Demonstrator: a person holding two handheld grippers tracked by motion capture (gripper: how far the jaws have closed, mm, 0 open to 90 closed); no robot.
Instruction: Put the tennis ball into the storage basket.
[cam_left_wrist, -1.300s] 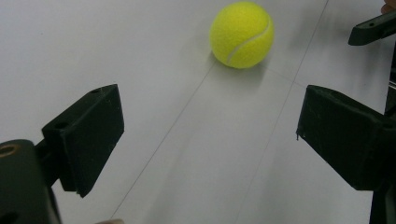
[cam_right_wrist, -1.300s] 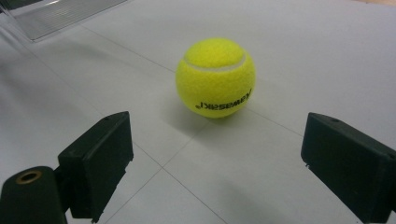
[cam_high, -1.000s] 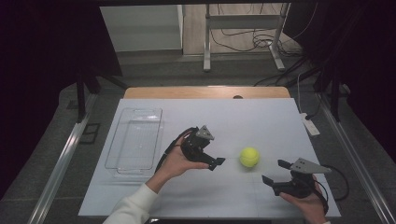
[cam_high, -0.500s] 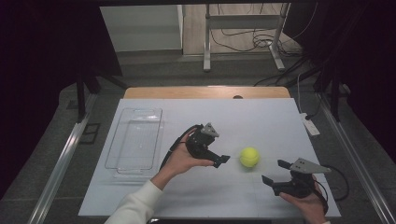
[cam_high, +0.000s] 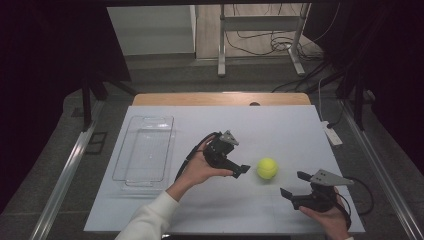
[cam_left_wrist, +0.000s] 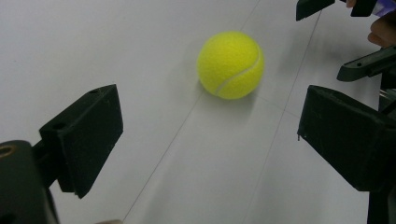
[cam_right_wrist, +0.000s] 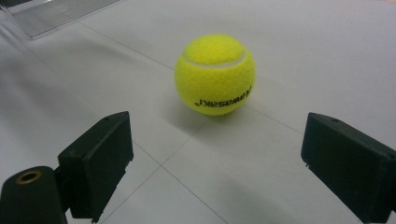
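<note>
— Yellow felt, a seam and an upside-down brand mark: the fuzzy yellow tennis ball (cam_high: 267, 168) sat free on the white table top (cam_high: 280, 130), right of centre and nearer the person's edge, touched by neither tool. Which gripper was after it?

— By the look of it, the left gripper (cam_high: 239, 170). It hung just beside the ball on its left, jaws spread wide and pointed at it, holding nothing. In the left gripper view the ball (cam_left_wrist: 230, 65) lay ahead of the two black jaws, not yet between them.

— And the other one?

— The right gripper (cam_high: 294, 186) sat low, near the ball on its right and closer to the person, jaws equally wide apart and empty. Its own camera framed the ball (cam_right_wrist: 215, 74) dead ahead, also beyond the jaw tips.

— Anything else on the table?

— A clear rectangular plastic tray (cam_high: 131, 150) lay empty at the left, well apart from the ball; a corner of it (cam_right_wrist: 51, 14) showed in the right gripper view. A small white remote-like object (cam_high: 331, 134) rested by the right edge.

— What could have gone wrong from there?

— A round ball on a smooth top rolls at a nudge. Had one jaw tip met it first, or the jaws closed off-centre on the curve, the ball would likely have squirted away, perhaps toward the right gripper or off the near edge. With two open tools converging, a jaw clash also seemed possible.
</note>
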